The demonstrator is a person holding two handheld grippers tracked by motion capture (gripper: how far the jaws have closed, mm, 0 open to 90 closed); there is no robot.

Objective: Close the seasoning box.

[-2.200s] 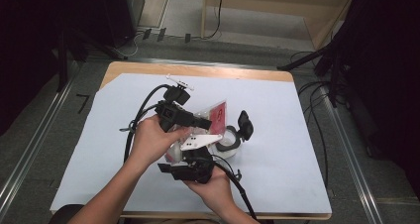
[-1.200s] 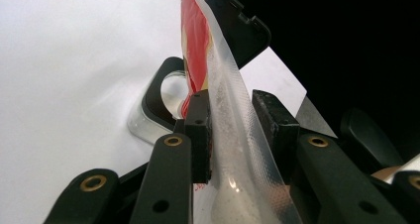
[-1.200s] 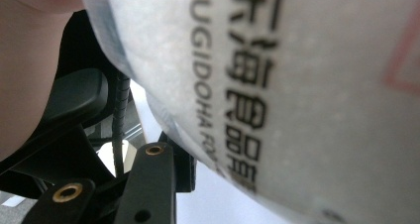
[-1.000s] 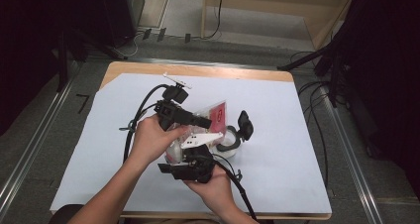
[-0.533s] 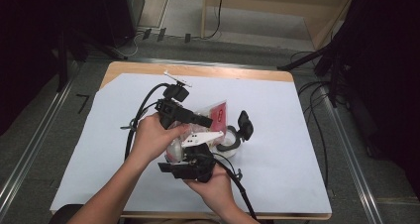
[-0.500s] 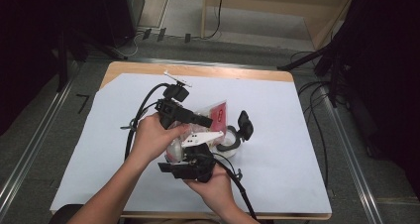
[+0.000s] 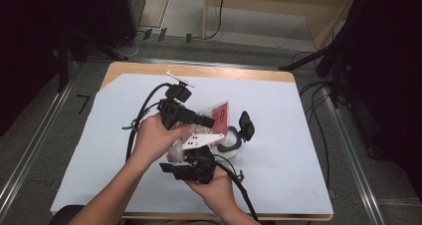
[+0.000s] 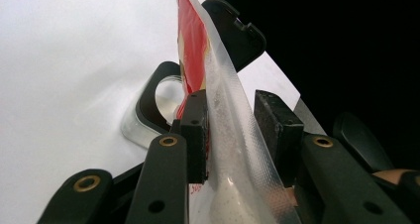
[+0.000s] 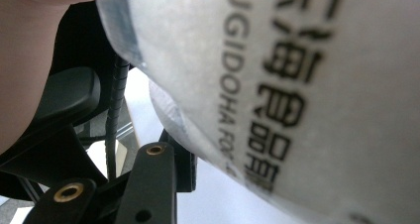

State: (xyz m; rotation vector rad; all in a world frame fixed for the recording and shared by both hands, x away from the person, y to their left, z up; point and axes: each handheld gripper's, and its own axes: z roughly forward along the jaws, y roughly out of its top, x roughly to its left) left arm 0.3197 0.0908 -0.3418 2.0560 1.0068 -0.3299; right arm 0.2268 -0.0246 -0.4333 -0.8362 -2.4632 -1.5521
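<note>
In the high view, a red and clear pouch (image 7: 219, 116) is held up over the middle of the white-covered table (image 7: 298, 185), with the left gripper (image 7: 199, 119) at its 9 o'clock side and the right gripper (image 7: 191, 168) at its 6 o'clock end, and a clear container (image 7: 230, 145) with an open black lid (image 7: 246, 125) is seen at 3 o'clock, just beside the pouch.

In the left gripper view, the pouch (image 8: 223, 110) is seen edge-on between the two jaws: it lies against the left pad (image 8: 198, 135), a gap is left to the right pad (image 8: 275, 130), and the jaws have just been opened a little further.

In the right gripper view, the printed pouch (image 9: 277, 95) is seen very close from 12 to 4 o'clock, one jaw is seen at 6 o'clock, and it cannot be told whether the pouch is pinched there.
</note>
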